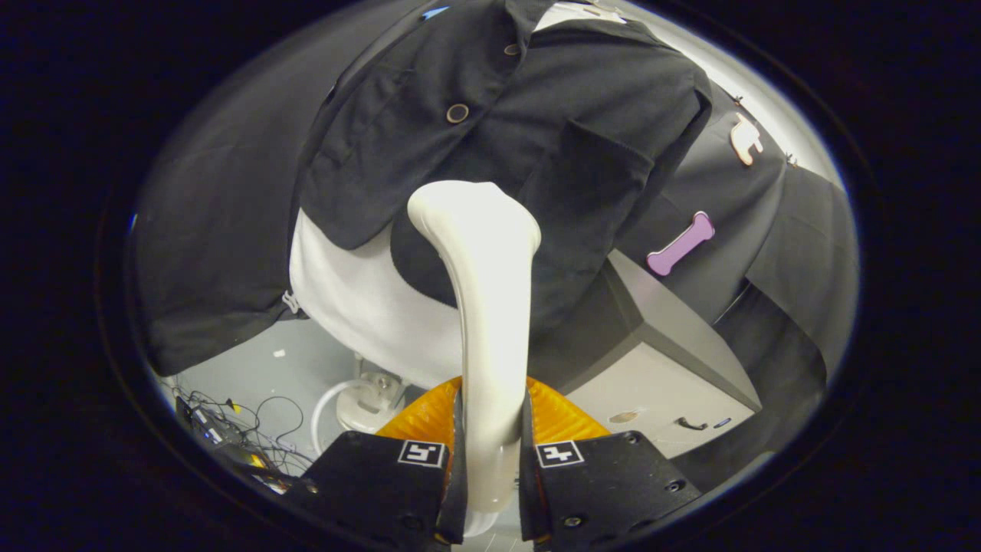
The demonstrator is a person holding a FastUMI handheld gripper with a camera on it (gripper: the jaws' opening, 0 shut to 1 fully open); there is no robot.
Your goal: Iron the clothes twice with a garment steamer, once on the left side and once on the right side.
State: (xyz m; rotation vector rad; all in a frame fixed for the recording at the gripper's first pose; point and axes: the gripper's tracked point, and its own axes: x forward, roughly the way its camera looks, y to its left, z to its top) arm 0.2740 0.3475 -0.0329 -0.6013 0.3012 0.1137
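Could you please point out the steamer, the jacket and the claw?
steamer (490, 307), gripper view, on its neck.
jacket (536, 100), gripper view, on its front panel.
claw (490, 468), gripper view, midway between its tips, shut on the steamer.

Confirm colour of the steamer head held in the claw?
White, gripper view: the steamer is clamped in the claw, against the black jacket.

- A grey box-shaped cabinet (674, 360) stands low to the right, its pale front carrying a small dark handle (691, 423).
- A tangle of dark cables (230, 429) lies on the light floor (253, 368) at the lower left.
- A white hose (326, 406) curves beside a clear fitting (375, 387).
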